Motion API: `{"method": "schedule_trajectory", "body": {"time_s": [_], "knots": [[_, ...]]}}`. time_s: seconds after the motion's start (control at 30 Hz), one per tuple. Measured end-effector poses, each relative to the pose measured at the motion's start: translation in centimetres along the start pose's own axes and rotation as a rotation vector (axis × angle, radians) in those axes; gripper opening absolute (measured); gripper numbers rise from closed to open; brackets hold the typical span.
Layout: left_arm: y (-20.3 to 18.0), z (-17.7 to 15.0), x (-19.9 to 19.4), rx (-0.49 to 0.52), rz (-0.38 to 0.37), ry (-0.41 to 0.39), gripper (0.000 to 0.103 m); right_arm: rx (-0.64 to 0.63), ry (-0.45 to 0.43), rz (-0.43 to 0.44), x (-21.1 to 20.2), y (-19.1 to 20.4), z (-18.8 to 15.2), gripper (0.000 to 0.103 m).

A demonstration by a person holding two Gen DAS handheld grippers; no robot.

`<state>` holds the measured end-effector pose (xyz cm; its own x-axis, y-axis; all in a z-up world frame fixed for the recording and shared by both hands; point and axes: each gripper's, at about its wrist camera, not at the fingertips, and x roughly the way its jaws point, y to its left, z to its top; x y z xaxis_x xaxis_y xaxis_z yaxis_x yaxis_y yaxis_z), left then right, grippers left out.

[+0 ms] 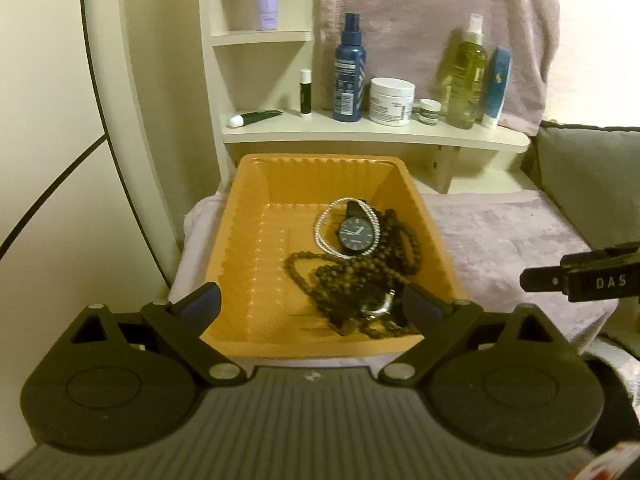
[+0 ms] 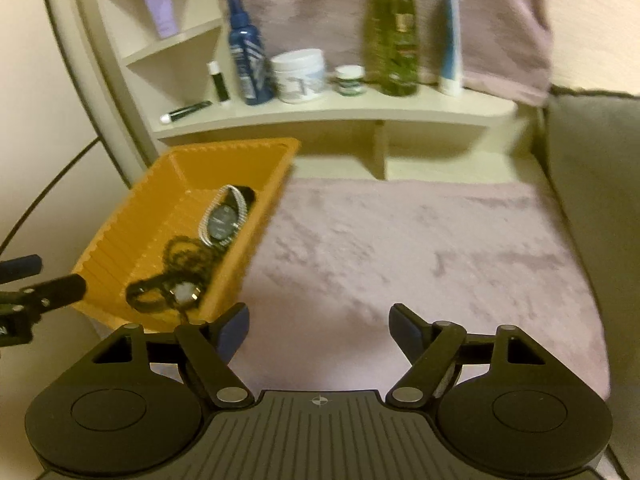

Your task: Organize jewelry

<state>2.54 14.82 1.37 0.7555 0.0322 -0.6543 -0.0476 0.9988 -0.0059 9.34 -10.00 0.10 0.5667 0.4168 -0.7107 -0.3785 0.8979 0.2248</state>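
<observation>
Jewelry [image 1: 360, 256] in tray [image 1: 248, 240], seemingly beyond spread left hand-held gripper [image 1: 312, 304].

Left gripper [image 1: 312, 304]: matte black body, two round disc housings, angled link arms with silver pivot screws, dark blue finger pads [image 1: 202, 302], ribbed grey centre plate with a small white mark. Right gripper [image 2: 318, 326]: same build, blue pads [image 2: 236, 326], crosshair mark on the plate; white letters "DAS" on its side.
</observation>
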Motion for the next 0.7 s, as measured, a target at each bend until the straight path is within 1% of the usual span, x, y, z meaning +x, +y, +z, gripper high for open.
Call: {"method": "schedule_trajectory", "body": {"time_s": [0.13, 0.27, 0.47, 0.6, 0.7], "knots": [[-1.3, -0.3, -0.8, -0.015, -0.02, 0.033, 0.096, 0.041, 0.023, -0.017, -1.4, -1.5, -1.5, 0.077], [-2.9, -0.7, -1.7, -0.012, -0.045, 0.049, 0.096, 0.064, 0.034, -0.011, -3.1, -2.6, -3.0, 0.077], [-5.3, -2.0, -2.3, 0.004, -0.063, 0.076, 0.096, 0.08, 0.024, -0.028, -5.7, -3.6, -4.6, 0.077], [-6.7, -2.7, -2.9, 0.012, -0.043, 0.085, 0.096, 0.09, 0.018, -0.031, -7.2, -3.9, -5.4, 0.077], [-7.3, -3.0, -3.4, -0.003, -0.039, 0.091, 0.096, 0.079, 0.025, -0.032, -7.8, -3.7, -6.1, 0.078]]}}
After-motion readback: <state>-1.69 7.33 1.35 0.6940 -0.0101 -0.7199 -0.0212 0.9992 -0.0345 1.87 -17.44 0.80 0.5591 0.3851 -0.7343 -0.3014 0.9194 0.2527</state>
